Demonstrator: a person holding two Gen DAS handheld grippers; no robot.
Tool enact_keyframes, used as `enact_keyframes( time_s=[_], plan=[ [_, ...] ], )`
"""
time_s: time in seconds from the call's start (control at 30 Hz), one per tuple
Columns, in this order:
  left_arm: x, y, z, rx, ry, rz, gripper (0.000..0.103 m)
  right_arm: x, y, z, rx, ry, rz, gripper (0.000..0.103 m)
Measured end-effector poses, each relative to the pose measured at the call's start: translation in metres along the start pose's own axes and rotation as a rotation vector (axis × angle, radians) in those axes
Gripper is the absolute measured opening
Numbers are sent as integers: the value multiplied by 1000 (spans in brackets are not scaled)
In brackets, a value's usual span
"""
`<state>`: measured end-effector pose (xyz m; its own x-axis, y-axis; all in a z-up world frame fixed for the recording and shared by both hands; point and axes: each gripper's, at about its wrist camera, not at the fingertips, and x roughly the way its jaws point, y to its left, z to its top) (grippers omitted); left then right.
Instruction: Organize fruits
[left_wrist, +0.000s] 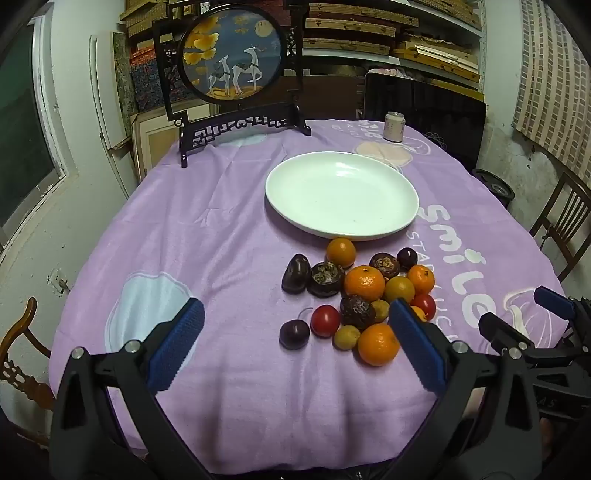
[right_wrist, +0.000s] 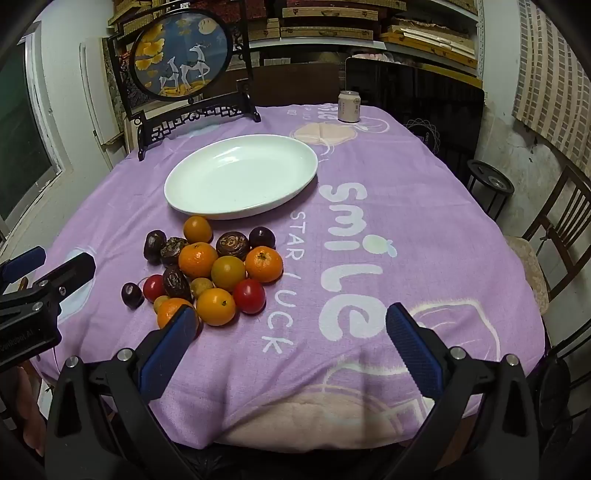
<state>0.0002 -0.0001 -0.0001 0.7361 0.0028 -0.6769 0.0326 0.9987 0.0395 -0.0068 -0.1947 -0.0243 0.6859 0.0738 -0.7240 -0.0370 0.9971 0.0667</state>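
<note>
Both my hand-held grippers, left (left_wrist: 295, 332) and right (right_wrist: 290, 332), were apart and empty; the fruits (left_wrist: 354, 295) lay beside the empty plate (left_wrist: 341, 194), so I judged the first pick came next.

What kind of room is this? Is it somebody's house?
Probably a home room that doubles as storage. A table under a purple cloth holds a white plate and a pile of fruit. Shelves stacked with wooden frames line the back wall, and a wooden chair stands beside the table.
</note>
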Motion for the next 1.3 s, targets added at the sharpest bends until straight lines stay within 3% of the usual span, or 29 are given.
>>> enact_keyframes(
  time_s=[1.3],
  plan=[
    [0, 0, 0, -2, -2, -3, 101, -2, 0, 1, 2, -2, 4, 102]
  ],
)
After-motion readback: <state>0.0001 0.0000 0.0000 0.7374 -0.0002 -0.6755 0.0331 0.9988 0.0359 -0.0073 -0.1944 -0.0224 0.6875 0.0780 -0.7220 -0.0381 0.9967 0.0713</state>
